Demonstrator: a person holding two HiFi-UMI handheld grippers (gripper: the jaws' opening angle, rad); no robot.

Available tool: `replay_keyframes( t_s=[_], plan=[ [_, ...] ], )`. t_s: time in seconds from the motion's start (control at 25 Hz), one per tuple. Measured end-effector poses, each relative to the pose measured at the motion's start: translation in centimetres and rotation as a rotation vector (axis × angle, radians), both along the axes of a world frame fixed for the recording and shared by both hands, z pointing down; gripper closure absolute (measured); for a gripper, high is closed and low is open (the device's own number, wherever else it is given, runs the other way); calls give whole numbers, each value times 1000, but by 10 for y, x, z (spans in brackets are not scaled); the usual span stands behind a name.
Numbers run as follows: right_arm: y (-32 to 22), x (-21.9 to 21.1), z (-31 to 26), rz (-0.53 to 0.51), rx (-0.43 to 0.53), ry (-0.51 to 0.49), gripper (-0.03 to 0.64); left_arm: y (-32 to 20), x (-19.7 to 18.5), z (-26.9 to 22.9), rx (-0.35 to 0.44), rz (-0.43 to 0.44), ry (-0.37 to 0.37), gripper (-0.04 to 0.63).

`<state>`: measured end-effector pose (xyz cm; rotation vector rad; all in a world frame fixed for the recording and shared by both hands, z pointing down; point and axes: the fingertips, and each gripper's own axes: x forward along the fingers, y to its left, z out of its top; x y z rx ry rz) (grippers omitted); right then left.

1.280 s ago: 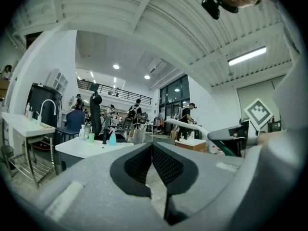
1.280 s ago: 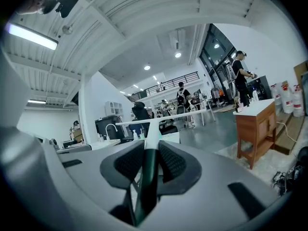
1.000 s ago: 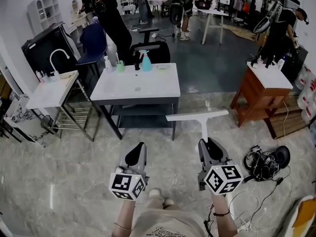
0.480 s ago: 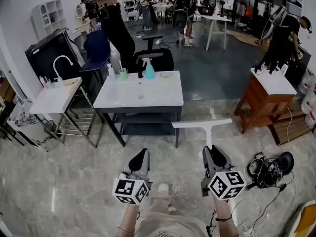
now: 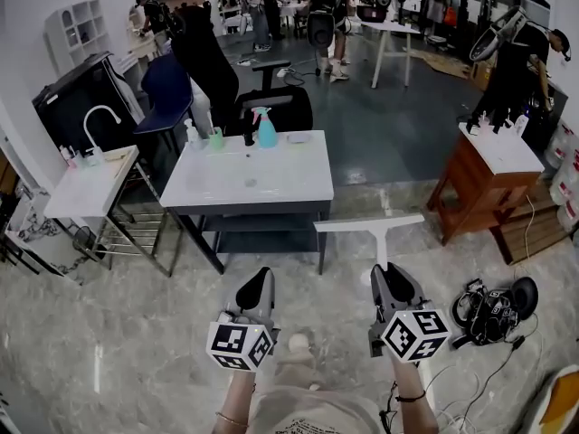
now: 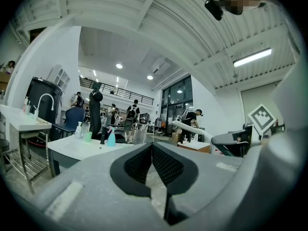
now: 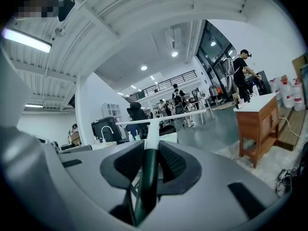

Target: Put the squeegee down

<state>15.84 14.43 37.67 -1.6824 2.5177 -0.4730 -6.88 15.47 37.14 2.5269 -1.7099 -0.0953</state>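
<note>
above the marble floor [image 5: 136, 333], right tongs [image 5: 384, 275] clamp the dark handle of the white t-shaped squeegee [image 5: 371, 225], blade at 12 o'clock, near the white-topped sink bench [image 5: 271, 186]; left tongs [image 5: 258, 284] closed, empty.

One squeegee [image 5: 371, 224], two grippers [image 5: 262, 275] [image 5: 382, 270], one blue spray bottle [image 5: 267, 132]

The white table [image 5: 271, 183] carries a blue spray bottle [image 5: 267, 132], a green cup [image 5: 217, 139] and a white bottle [image 5: 192, 135] along its 12 o'clock edge.
</note>
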Motion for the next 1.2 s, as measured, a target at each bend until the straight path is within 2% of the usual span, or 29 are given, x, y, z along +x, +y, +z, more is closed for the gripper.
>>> replay_keyframes(
  t_s=[0.76,1.2],
  plan=[
    [-165,-33,7,82,-45,-7,520,-175,-43,2,-10,44,42,572],
    [-212,-43,17,122,-68,-23,521,-227,-48,10,-17,75,32,572]
  ],
)
